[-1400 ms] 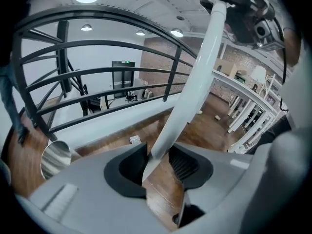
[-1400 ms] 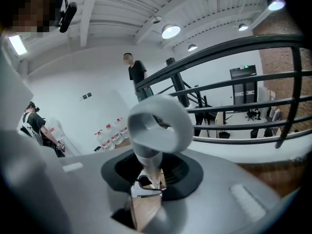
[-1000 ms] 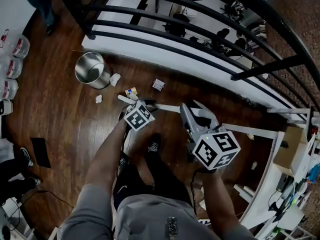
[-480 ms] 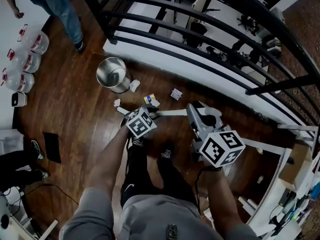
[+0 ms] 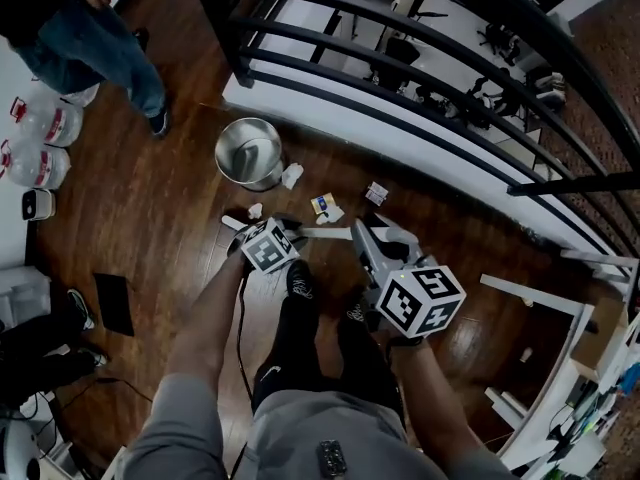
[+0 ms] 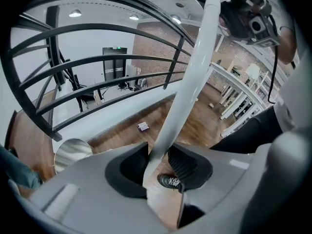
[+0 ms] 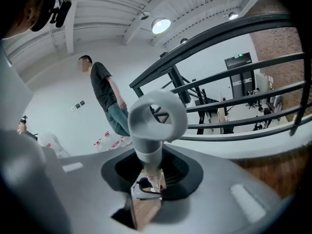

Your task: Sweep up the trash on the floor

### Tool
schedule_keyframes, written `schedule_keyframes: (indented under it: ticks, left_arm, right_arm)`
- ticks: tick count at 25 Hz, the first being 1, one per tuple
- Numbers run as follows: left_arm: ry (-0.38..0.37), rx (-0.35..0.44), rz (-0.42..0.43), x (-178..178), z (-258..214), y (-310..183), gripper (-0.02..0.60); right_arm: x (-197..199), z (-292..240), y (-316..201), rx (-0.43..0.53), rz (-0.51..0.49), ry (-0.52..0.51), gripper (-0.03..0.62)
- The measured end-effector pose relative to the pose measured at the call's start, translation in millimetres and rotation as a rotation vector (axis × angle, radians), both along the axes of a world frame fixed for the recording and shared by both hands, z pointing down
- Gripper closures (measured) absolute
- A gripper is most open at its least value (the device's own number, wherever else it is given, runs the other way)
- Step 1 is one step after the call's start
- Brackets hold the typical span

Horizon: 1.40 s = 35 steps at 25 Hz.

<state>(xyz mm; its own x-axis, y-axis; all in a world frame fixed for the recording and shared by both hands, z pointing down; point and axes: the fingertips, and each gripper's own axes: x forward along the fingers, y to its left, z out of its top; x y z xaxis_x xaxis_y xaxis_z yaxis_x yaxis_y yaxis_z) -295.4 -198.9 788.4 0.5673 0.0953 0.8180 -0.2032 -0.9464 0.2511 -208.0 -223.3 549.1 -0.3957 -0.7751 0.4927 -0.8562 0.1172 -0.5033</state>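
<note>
Clamping white pole [image 6: 183, 89], left gripper [image 6: 158, 160]; ring-ended handle [image 7: 146, 147], right gripper [image 7: 148, 177]; wood floor [image 5: 150, 228], black railing [image 5: 575, 181]

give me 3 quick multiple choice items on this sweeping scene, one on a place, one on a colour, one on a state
1. Where does the metal bin stand?
a) on a white shelf
b) between the left gripper's jaws
c) on the wood floor

2. What colour is the broom handle?
a) white
b) red
c) green

3. What is the state of the right gripper?
a) open and empty
b) shut on the broom handle's looped end
c) shut on a crumpled paper

Answers:
1. c. The head view shows the metal bin upright on the wood floor.
2. a. The broom handle is a plain white pole in the left gripper view.
3. b. In its own view the right gripper has its jaws closed on the neck below the looped end.
</note>
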Motion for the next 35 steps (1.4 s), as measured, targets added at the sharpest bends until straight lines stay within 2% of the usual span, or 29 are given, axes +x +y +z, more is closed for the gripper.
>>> schedule_keyframes:
  ticks: [4, 8, 17, 28, 32, 35]
  left_arm:
    - [0.03, 0.015, 0.002, 6, 5, -20, 0.445]
    - [0.048, 0.005, 0.058, 38, 6, -17, 0.443]
    - [0.114, 0.022, 0.13, 150, -1, 7, 0.442]
    - [0.158, 0.028, 0.295, 318, -12, 67, 0.442]
    - [0.166, 0.031, 0.345, 365, -21, 84, 0.443]
    - [0.146, 0.032, 0.362, 376, -31, 89, 0.449]
  right_arm:
    - [2, 4, -8, -0.015, 0.035, 0.034, 0.503]
    - [30, 4, -1, -0.029, 0.094, 0.072, 0.503]
    - [131, -8, 34, -0.007, 0.199, 0.119, 0.504]
    - [285, -20, 108, -0.007, 0.388, 0.152, 0.504]
    - [329, -30, 124, 0.021, 0.423, 0.129, 0.503]
    - [348, -39, 124, 0.049, 0.429, 0.091, 0.503]
